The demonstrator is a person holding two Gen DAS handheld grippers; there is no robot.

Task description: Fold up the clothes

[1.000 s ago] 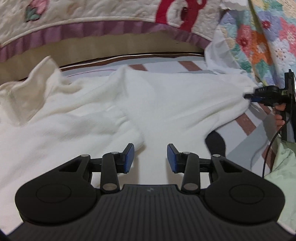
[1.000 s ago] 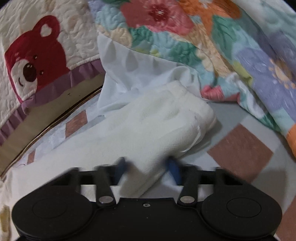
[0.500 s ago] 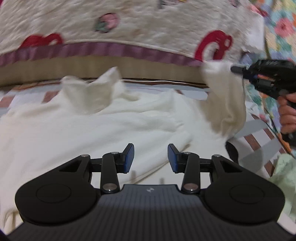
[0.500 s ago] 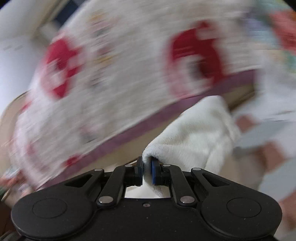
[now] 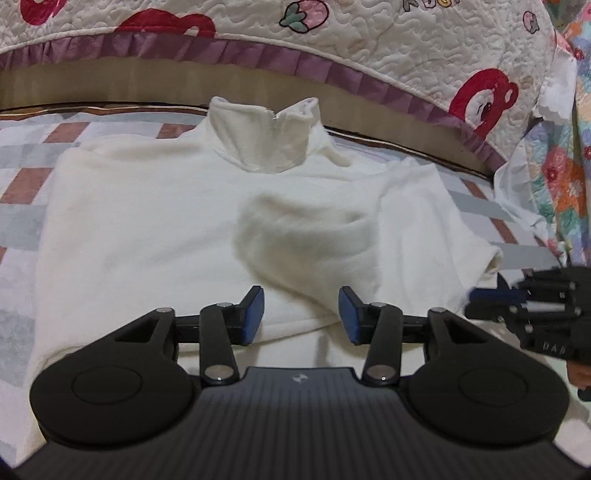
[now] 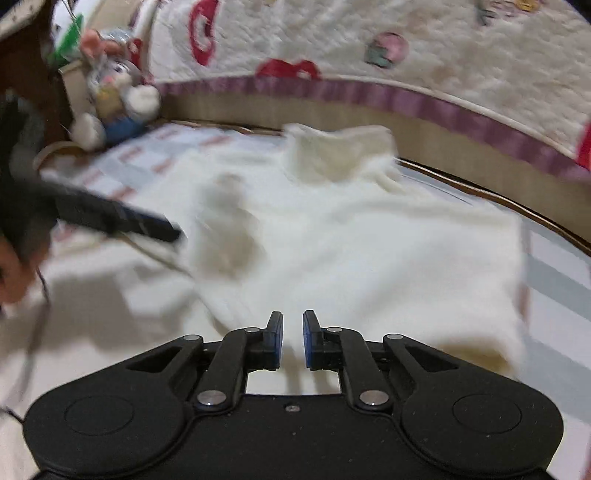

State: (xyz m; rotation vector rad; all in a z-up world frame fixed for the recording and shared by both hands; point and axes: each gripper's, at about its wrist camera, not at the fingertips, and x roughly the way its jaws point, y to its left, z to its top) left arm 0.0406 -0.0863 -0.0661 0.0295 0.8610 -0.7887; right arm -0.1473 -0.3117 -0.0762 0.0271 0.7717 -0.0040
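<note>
- White turtleneck sweater (image 5: 155, 221): lies flat on the checked bedsheet (image 5: 22, 184), collar (image 5: 264, 138) toward the quilted bear-print blanket (image 5: 369, 33); one sleeve (image 5: 306, 236) is folded across the chest.
- Left claw (image 5: 301, 319): jaws wide apart, empty, over the sweater's lower part.
- Right claw (image 6: 291, 339): jaws narrowly parted, holding nothing, low over the sweater; view is motion-blurred.
- Plush toy (image 6: 114, 99): at the bed's far corner.

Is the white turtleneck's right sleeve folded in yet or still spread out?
Folded in. The sleeve lies across the white turtleneck, cuff near the middle.
</note>
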